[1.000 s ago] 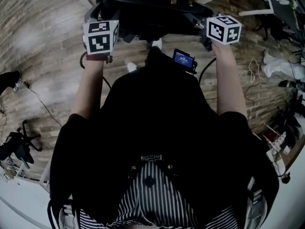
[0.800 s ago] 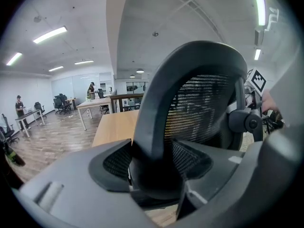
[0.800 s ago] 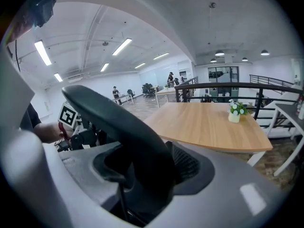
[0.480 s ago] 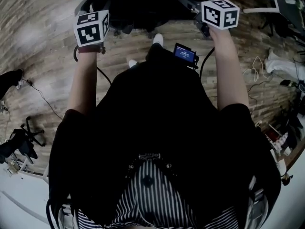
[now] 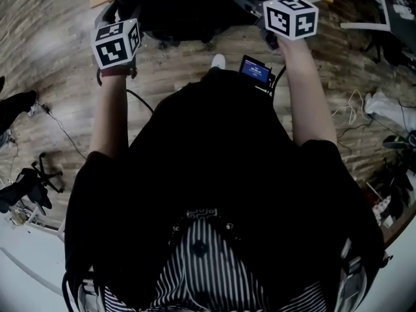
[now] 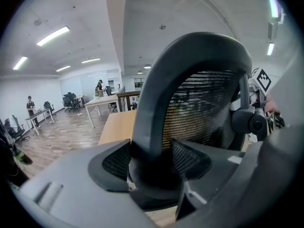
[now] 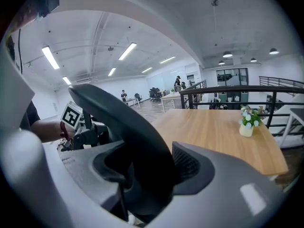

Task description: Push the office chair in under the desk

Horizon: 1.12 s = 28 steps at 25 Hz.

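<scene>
On the desk [image 7: 223,141] ahead, I see a small white pot [image 7: 246,129] holding a few pale flowers, well back from the near edge. The office chair [image 5: 188,12] stands against that edge, its front hidden beneath the wooden top and its backrest facing the person. Both arms reach straight forward, side by side, with the grippers tipped a little downward. The left gripper [image 6: 152,163] is clamped on the left side of the backrest's frame, and the right gripper [image 7: 142,175] is clamped on its right side. A small screen [image 5: 255,70] sits at the person's chest, beside the right arm. Cables [image 5: 62,142] trail over the plank floor [image 5: 58,44] at the left, well apart from the chair. More desks [image 6: 102,101] stand far back in the room.
</scene>
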Each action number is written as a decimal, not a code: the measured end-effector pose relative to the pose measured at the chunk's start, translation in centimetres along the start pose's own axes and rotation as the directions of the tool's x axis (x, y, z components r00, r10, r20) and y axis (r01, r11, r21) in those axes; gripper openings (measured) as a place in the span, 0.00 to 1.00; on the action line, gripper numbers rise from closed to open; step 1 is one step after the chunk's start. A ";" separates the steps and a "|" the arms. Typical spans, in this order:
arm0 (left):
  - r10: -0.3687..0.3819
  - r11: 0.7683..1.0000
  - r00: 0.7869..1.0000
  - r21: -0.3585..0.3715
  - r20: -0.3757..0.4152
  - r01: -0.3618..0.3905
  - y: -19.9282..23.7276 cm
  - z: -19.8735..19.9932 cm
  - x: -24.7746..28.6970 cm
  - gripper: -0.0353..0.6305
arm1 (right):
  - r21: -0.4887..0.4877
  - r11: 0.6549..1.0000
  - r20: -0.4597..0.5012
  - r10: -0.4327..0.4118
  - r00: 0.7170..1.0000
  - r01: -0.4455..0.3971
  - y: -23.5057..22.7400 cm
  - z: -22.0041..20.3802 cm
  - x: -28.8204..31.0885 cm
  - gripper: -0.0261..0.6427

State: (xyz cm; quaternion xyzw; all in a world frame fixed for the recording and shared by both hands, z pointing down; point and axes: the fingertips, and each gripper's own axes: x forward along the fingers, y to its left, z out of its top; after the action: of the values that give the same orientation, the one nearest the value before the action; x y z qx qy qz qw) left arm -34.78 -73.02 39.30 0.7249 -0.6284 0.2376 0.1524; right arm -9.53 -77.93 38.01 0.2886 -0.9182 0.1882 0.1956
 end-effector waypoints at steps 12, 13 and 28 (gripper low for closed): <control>0.089 0.995 0.996 -0.036 -0.021 -0.090 0.3 4.3 7.2 0.43 | -0.037 0.996 -0.004 0.082 0.997 -0.083 -8.1 4.1 4.1 0.43; 0.095 0.995 0.995 -0.041 -0.022 -0.096 0.3 4.5 7.7 0.43 | -0.038 0.995 -0.005 0.090 0.996 -0.090 -8.7 4.3 4.5 0.43; 0.103 0.993 0.995 -0.058 0.001 -0.103 5.7 7.0 13.3 0.43 | -0.031 0.995 -0.016 0.094 0.995 -0.094 -11.9 8.4 11.4 0.42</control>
State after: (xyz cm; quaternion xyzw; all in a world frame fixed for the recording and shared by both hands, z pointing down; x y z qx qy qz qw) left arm -37.98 -88.80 40.10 0.6872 -0.6720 0.2254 0.1596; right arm -13.09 -96.06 38.95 0.2405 -0.9322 0.1845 0.1978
